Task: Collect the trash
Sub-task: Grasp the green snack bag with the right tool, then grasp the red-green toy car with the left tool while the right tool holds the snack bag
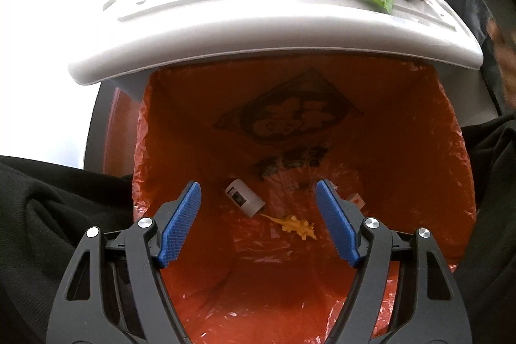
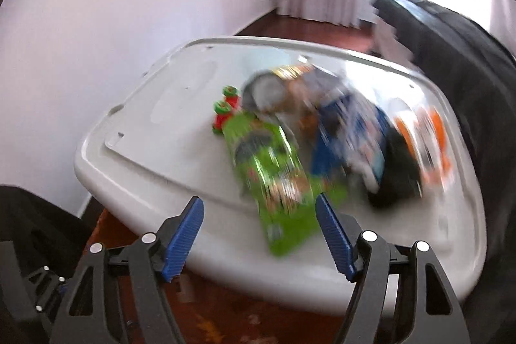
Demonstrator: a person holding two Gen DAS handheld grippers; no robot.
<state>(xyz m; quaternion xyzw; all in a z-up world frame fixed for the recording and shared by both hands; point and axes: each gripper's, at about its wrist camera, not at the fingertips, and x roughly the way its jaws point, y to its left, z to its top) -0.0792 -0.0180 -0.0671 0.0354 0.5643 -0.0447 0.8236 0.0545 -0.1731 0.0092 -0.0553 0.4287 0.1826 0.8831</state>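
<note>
Both jaws wide, empty; green wrapper (image 2: 277, 182) just beyond right gripper (image 2: 259, 226), untouched

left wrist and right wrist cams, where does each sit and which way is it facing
Left wrist: on the left gripper, looking steeply down into the orange-lined bin; open blue fingers and dark sleeves show.
Right wrist: on the right gripper, angled down at the white table, blurred; open fingers show.
Shared: the table, the green wrapper and the red toy car.
</note>
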